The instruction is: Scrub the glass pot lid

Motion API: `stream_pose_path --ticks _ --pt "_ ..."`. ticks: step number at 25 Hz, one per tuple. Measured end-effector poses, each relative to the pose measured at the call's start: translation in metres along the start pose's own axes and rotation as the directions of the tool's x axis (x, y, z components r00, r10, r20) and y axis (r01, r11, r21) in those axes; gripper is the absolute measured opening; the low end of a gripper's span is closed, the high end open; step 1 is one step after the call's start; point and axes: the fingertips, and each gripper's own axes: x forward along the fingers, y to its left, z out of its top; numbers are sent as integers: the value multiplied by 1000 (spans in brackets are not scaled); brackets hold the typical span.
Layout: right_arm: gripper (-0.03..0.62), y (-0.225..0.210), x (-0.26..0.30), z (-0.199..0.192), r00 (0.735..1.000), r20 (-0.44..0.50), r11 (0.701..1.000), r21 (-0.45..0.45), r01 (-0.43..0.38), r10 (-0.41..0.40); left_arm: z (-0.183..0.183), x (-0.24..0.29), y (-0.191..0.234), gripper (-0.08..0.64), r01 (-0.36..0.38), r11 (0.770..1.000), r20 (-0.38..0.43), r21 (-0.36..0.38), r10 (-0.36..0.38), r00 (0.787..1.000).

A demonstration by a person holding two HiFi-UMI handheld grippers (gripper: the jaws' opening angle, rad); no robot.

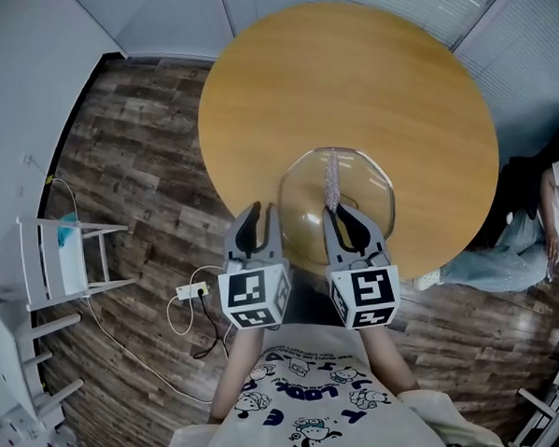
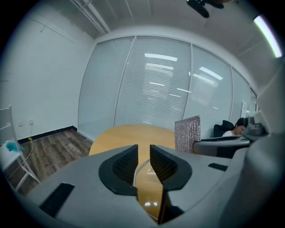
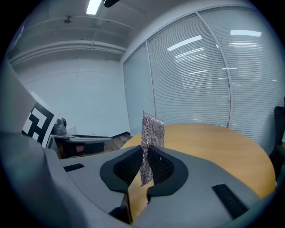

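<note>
The glass pot lid (image 1: 364,193) lies flat on the round wooden table (image 1: 346,74), close to its near edge. My right gripper (image 1: 341,211) hangs over the lid's near part, shut on a silver mesh scrub cloth (image 1: 331,176) that stands up out of the jaws (image 3: 151,127). My left gripper (image 1: 257,212) sits just left of the lid, at the table's edge. Its jaws leave only a narrow slit with nothing held, and a stretch of the lid's rim (image 2: 140,171) shows through it. The cloth (image 2: 187,132) also appears at the right of the left gripper view.
A white rack (image 1: 62,262) stands on the wood floor to the left. A power strip (image 1: 191,291) with trailing cables lies below the table's left side. A person (image 1: 558,214) sits at the far right. Glass walls with blinds stand behind the table.
</note>
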Motion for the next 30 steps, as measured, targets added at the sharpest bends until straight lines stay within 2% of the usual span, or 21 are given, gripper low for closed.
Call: stream_pose_path --ticks 7,15,30 --pt "55 3 28 -10 997 -70 1000 -19 19 -20 -8 25 16 69 36 999 -62 -17 -37 997" --pt "55 -1 51 -30 983 -165 996 -46 71 -78 -25 50 27 69 91 995 -146 -44 -96 985" --pt "55 -7 67 -55 936 -306 985 -62 163 -174 -51 74 36 72 168 984 -262 -53 -177 949"
